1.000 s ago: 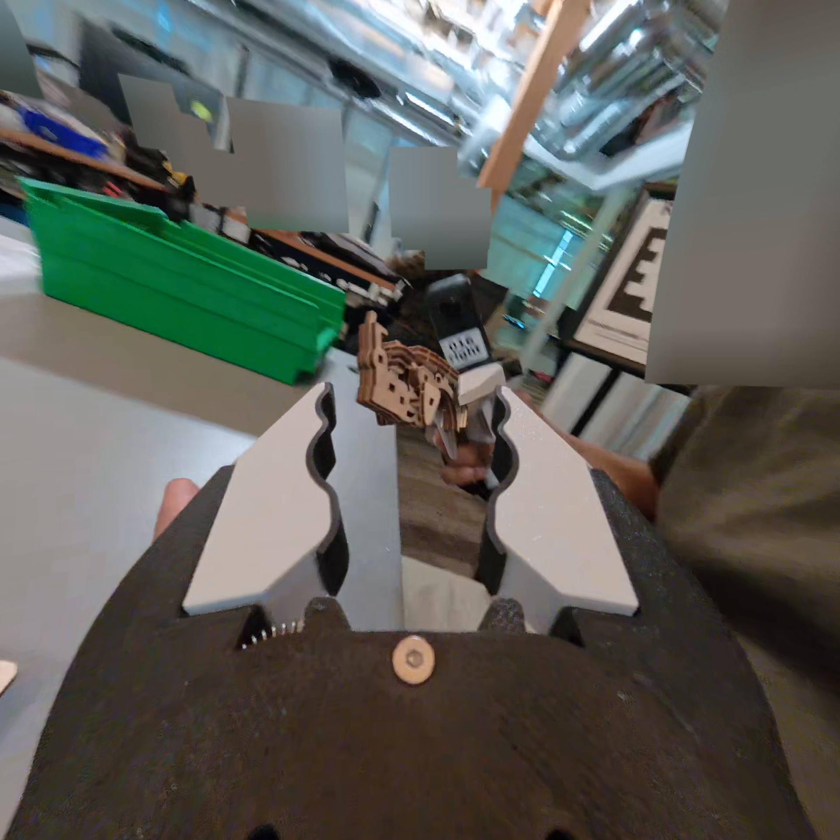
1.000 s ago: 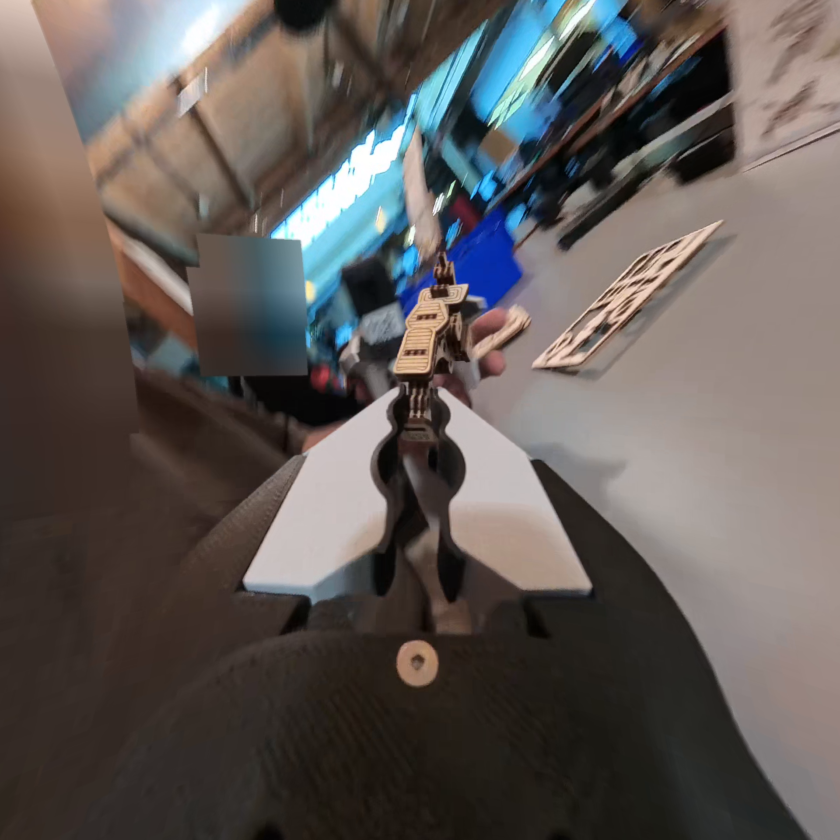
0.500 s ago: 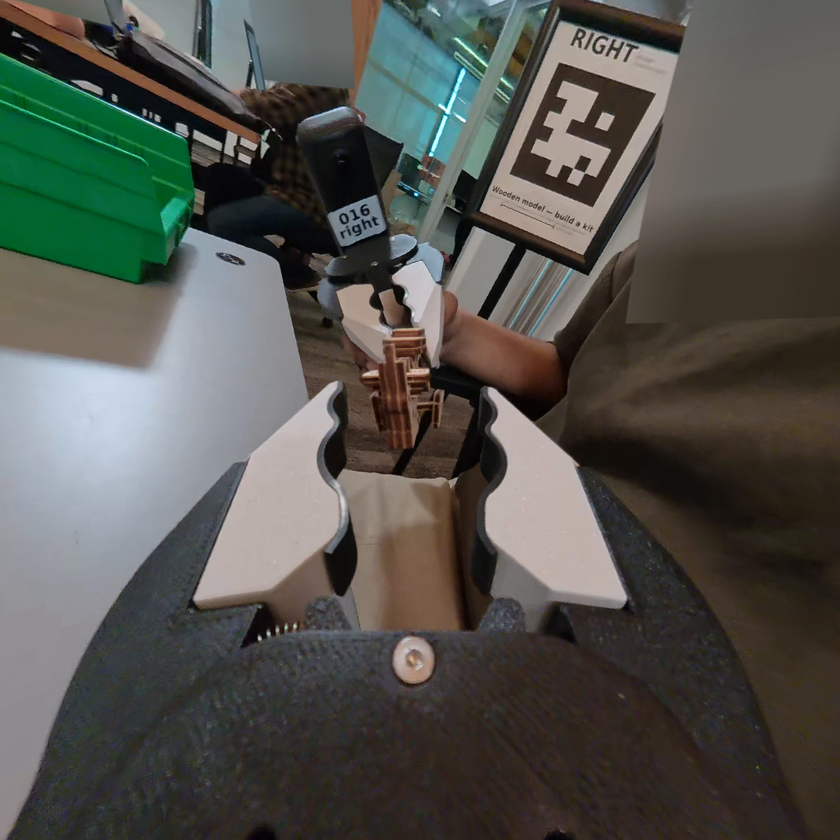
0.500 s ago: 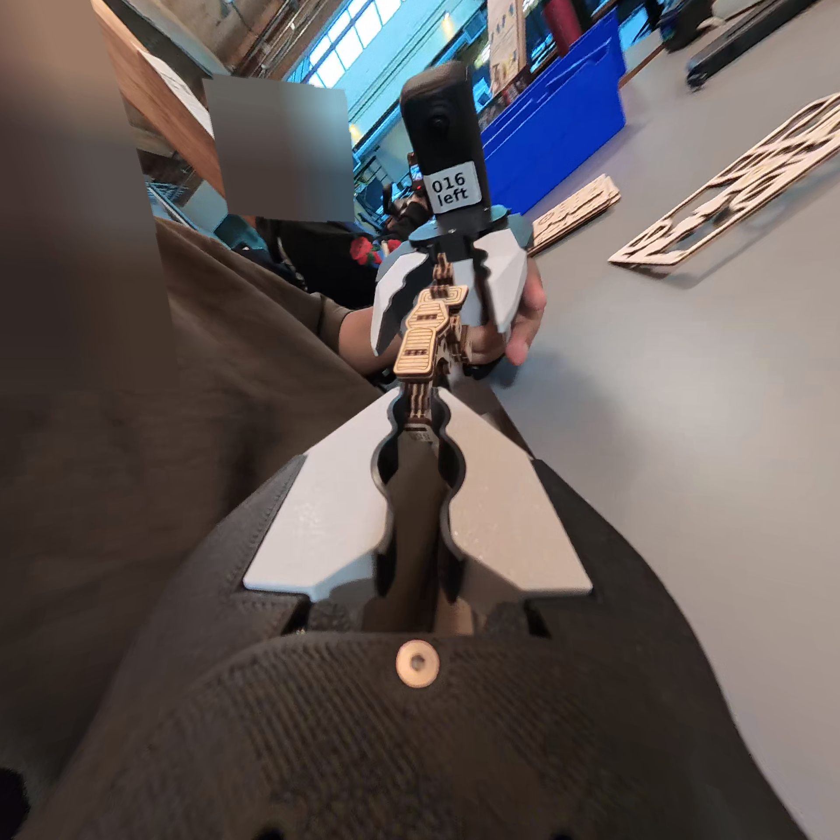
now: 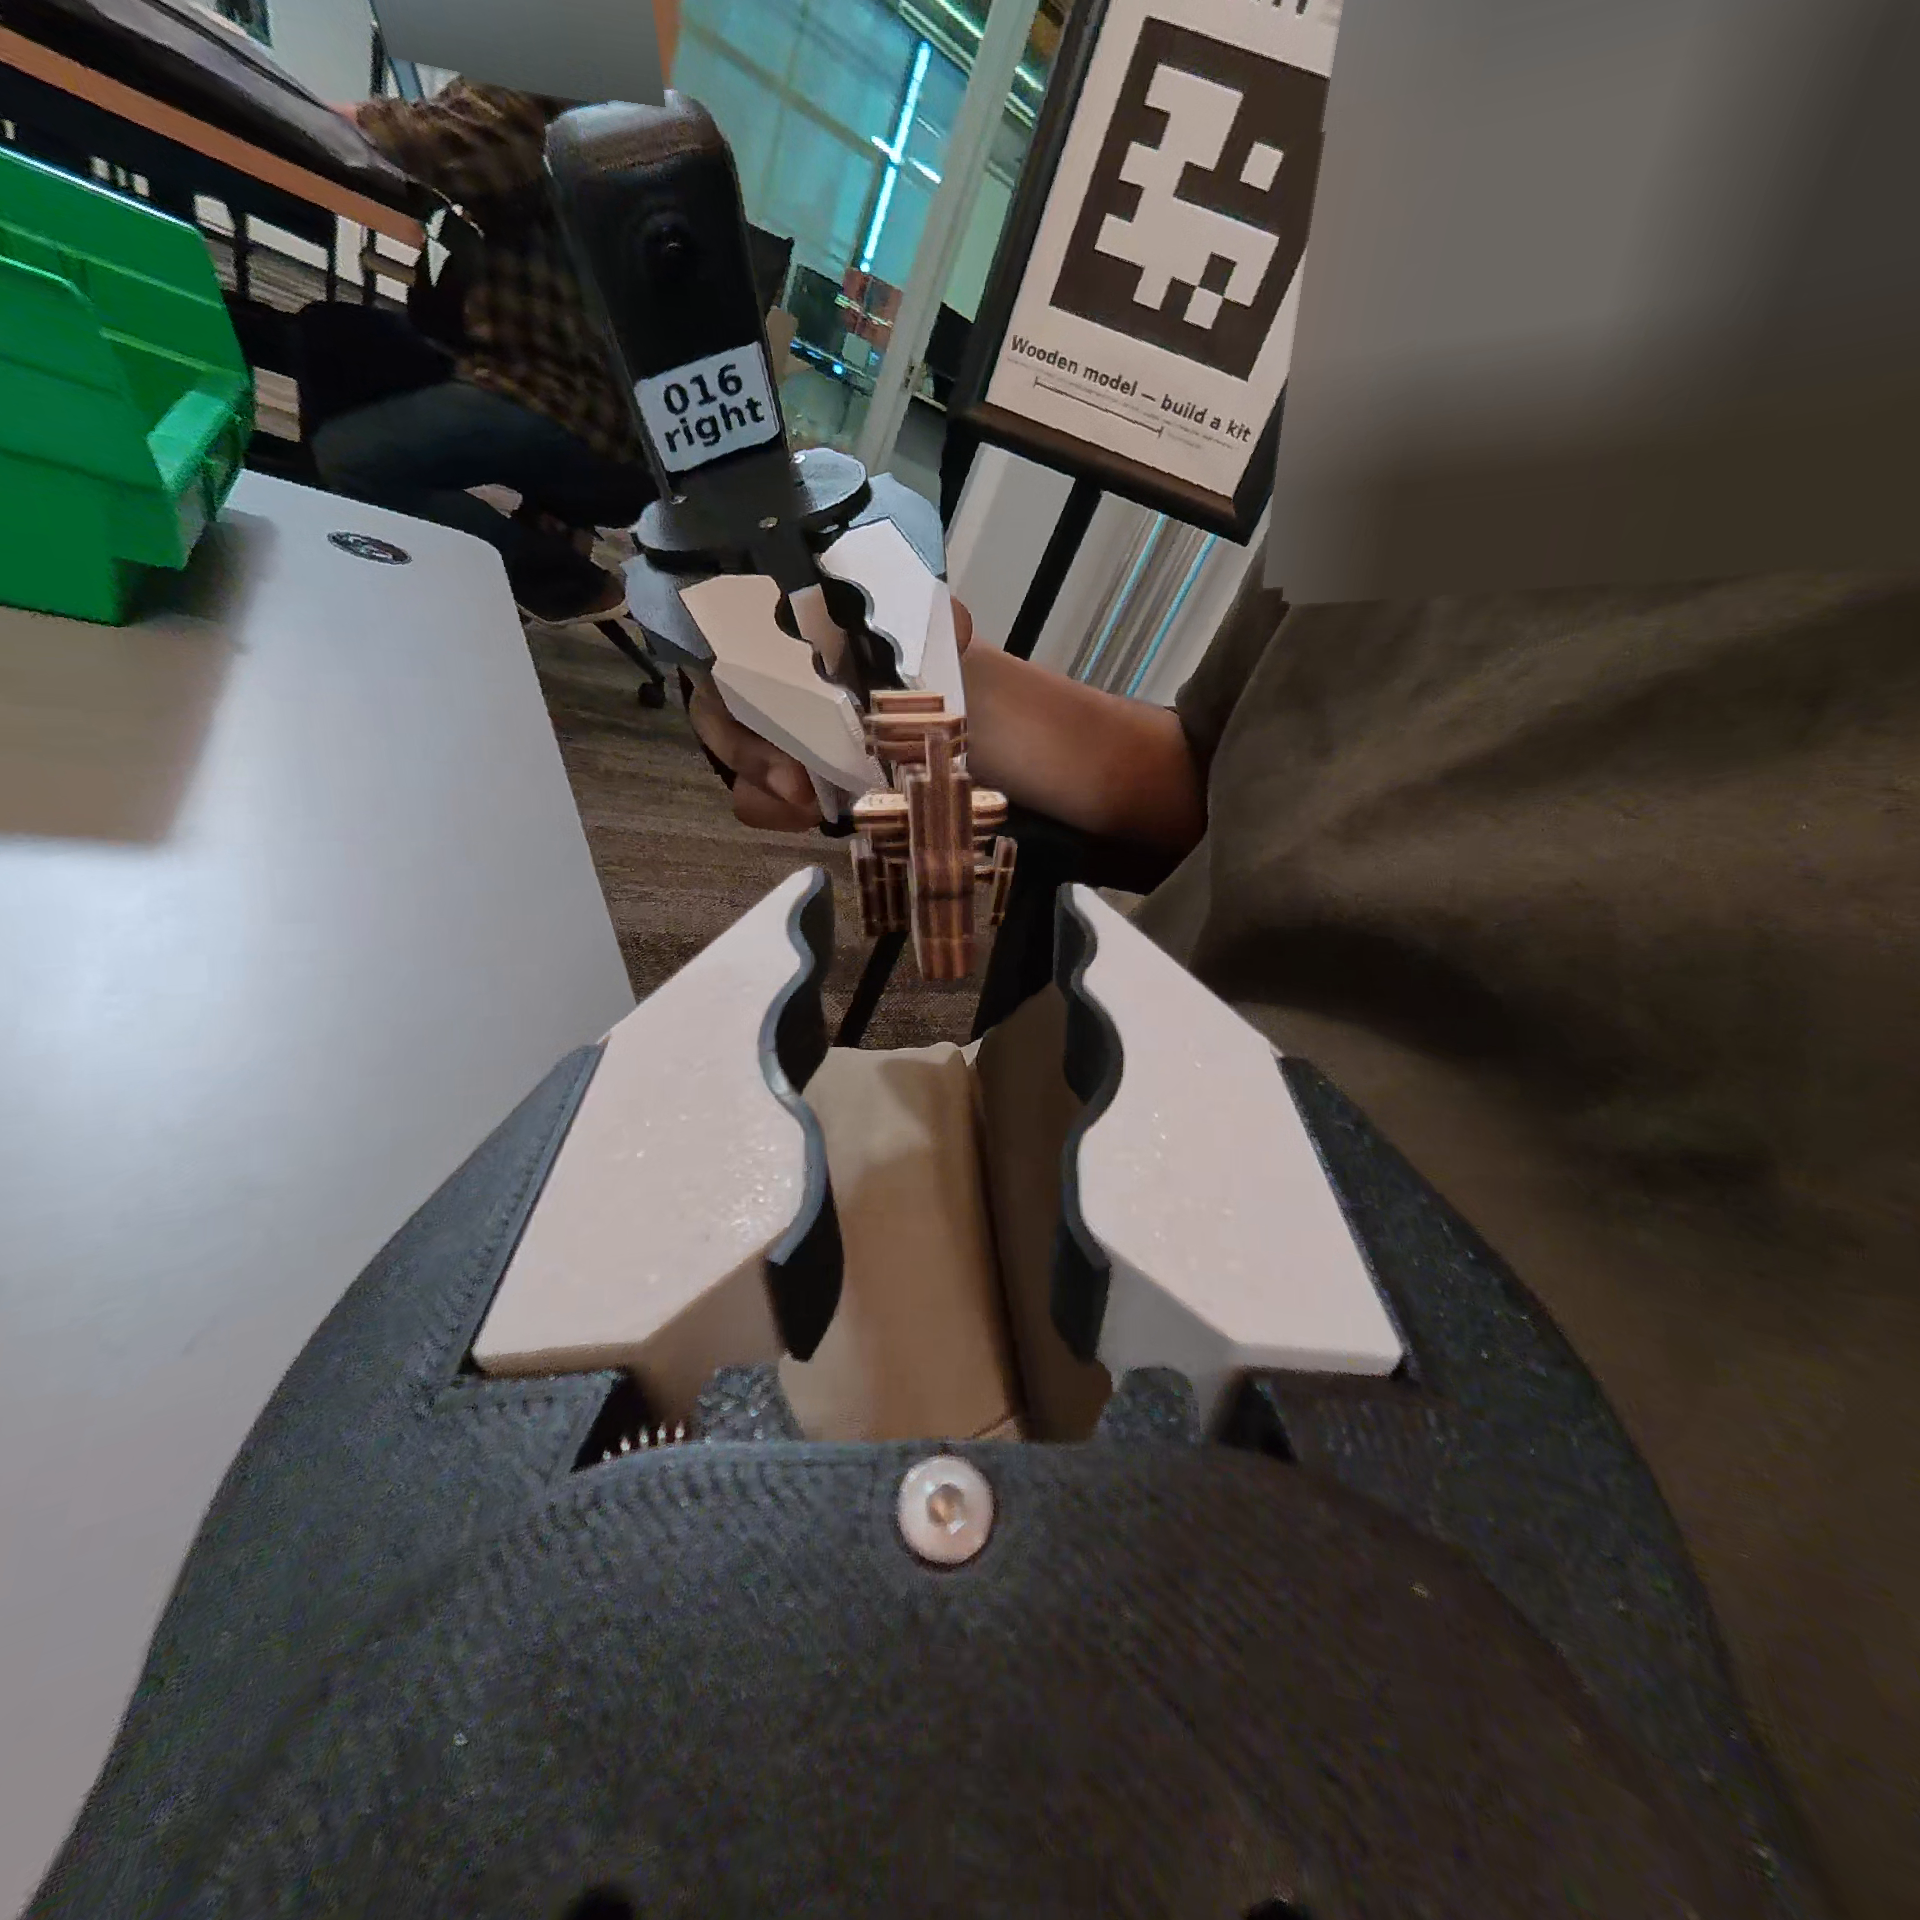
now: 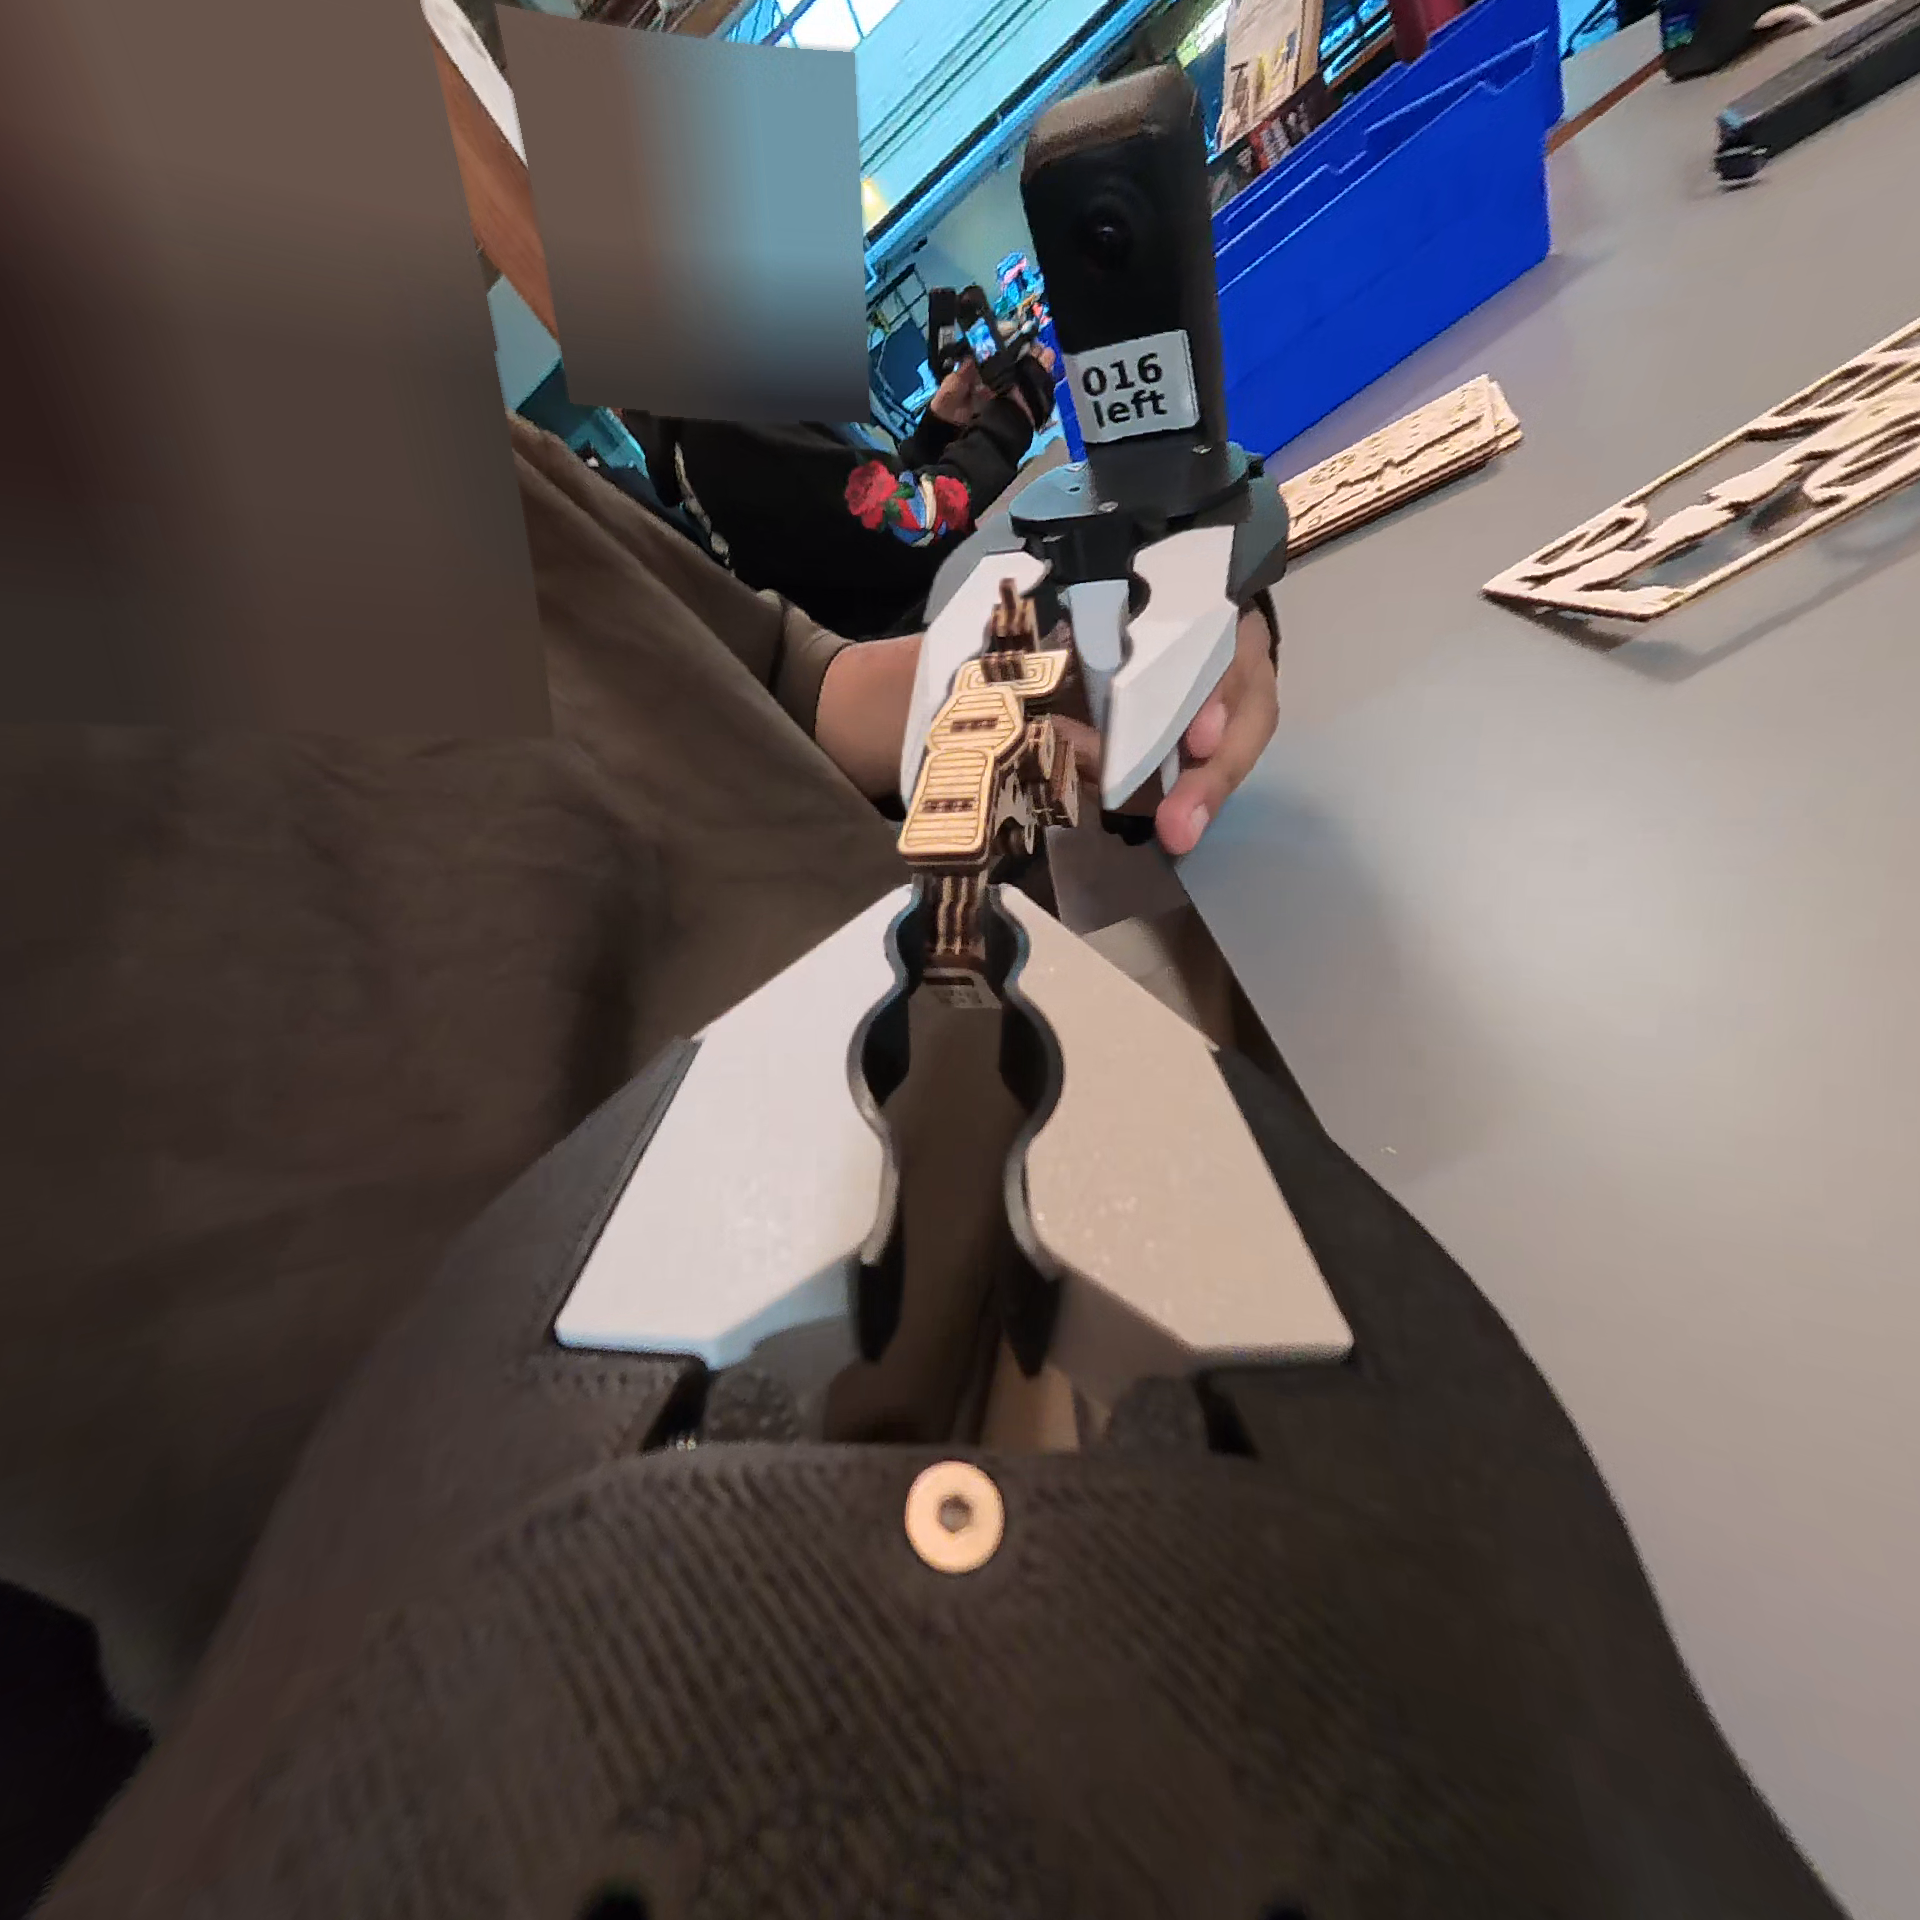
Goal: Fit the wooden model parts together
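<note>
My right gripper (image 6: pixel 958 920) is shut on the near end of a small wooden model (image 6: pixel 977 769) of layered laser-cut plywood and holds it in the air off the table edge. My left gripper (image 5: pixel 940 904) is open and empty and faces it. In the left wrist view the model (image 5: pixel 925 842) hangs from the right gripper (image 5: pixel 904 738) just beyond my open left fingertips. In the right wrist view the left gripper (image 6: pixel 1039 748) stands behind the model's far end, jaws apart on either side of it. I cannot tell whether they touch it.
A grey table (image 5: pixel 260 831) lies to the left with green bins (image 5: pixel 94 416) at its back. Cut-out wooden sheets (image 6: pixel 1704 520), a stack of sheets (image 6: pixel 1392 468) and a blue bin (image 6: pixel 1382 239) are on the table (image 6: pixel 1558 935). A person's olive shirt (image 5: pixel 1558 935) is close by. My left and right fingertips are right by each other.
Both grippers have swung to face each other and drawn closer. The model in the right gripper now sits at the mouth of the open left gripper. The left jaws stay open.
</note>
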A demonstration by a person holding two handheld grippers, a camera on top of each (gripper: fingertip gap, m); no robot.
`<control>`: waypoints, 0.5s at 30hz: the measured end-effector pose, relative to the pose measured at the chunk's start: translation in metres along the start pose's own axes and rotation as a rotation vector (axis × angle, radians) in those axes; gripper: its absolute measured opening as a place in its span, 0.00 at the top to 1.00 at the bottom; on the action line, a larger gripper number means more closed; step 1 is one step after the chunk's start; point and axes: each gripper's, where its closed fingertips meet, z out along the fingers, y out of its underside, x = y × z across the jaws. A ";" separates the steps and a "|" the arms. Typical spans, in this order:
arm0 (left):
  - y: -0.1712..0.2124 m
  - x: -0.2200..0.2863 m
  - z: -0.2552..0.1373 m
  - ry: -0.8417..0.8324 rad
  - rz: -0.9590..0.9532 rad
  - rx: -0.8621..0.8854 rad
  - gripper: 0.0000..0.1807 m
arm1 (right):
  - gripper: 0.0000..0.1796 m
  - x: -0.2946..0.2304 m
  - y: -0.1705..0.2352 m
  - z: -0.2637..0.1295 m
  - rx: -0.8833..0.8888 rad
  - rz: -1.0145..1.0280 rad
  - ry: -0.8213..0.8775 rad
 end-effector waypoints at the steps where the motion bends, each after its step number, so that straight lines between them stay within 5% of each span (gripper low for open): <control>1: 0.000 0.001 0.001 0.006 0.001 -0.002 0.79 | 0.95 0.000 0.001 0.000 -0.006 -0.002 0.001; 15: -0.001 -0.014 0.001 -0.042 -0.090 0.027 0.80 | 0.95 0.019 -0.002 -0.005 0.104 0.321 -0.077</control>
